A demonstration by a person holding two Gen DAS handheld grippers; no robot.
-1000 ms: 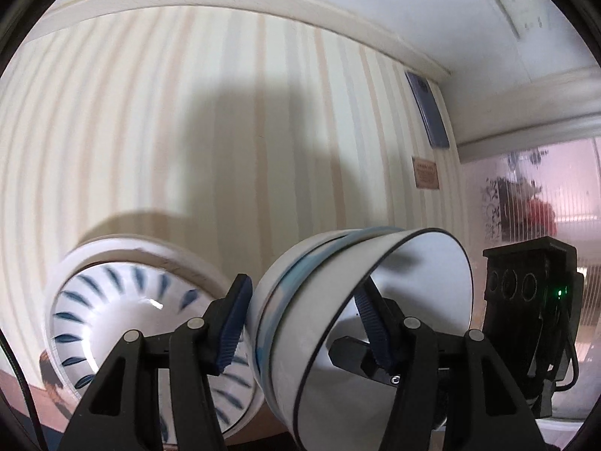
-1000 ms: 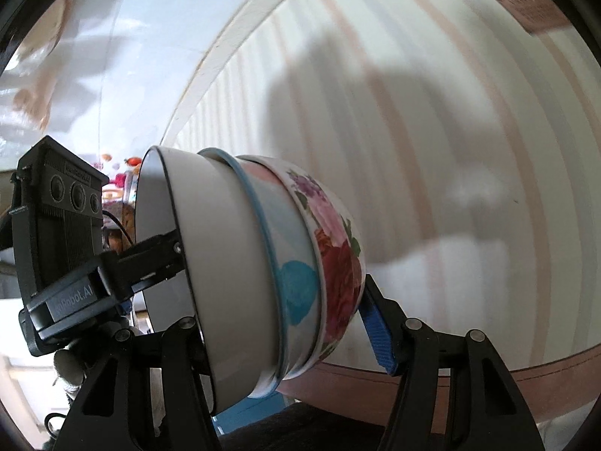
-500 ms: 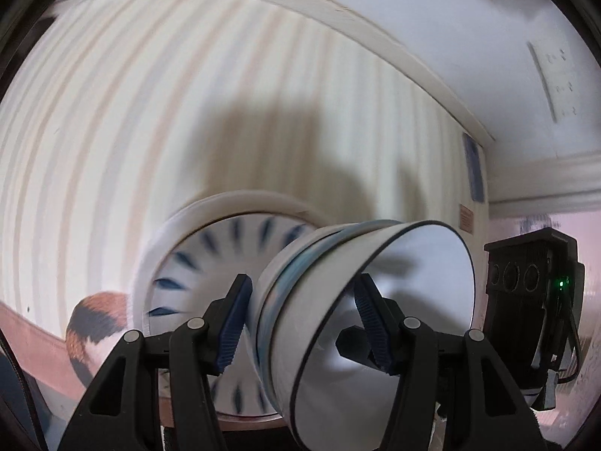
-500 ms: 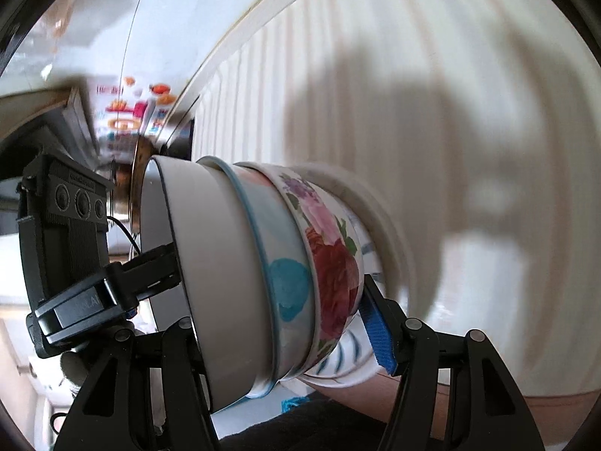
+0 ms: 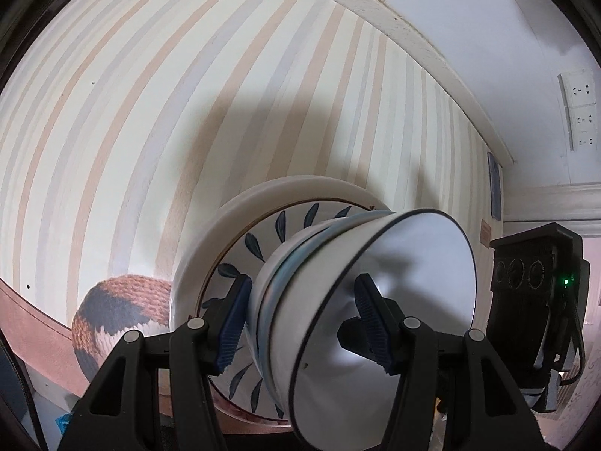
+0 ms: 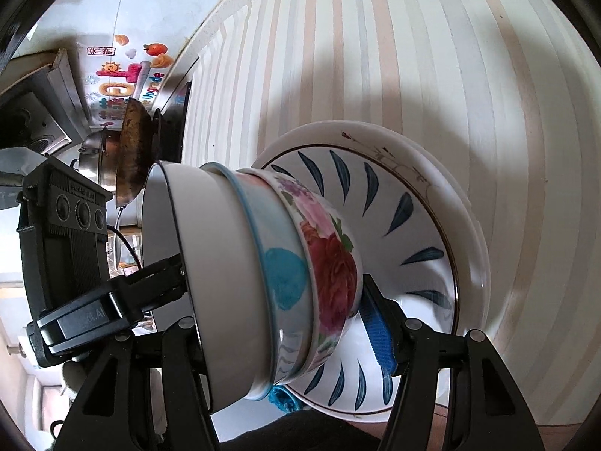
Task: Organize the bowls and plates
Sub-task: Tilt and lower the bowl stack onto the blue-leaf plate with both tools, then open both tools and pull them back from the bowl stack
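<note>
Both grippers carry one nested stack of three bowls (image 6: 263,270) between them. The left gripper (image 5: 300,319) has its fingers part open, clamped across the stack's wall, one pad inside the top bowl; the right gripper (image 6: 285,323) likewise grips it from the opposite side. A second ago the plates (image 5: 210,263) sat off to the left on the striped bench (image 5: 150,112) — now the stack hangs right above them, tilted. A woven mat (image 5: 112,312) has also come into view beside the plates. Lowering looks next.

three nested bowls (image 6: 263,270) sit between both sets of jaws. behind them, stacked plates (image 6: 413,203) lie on the surface (image 5: 150,120), near its front edge.
</note>
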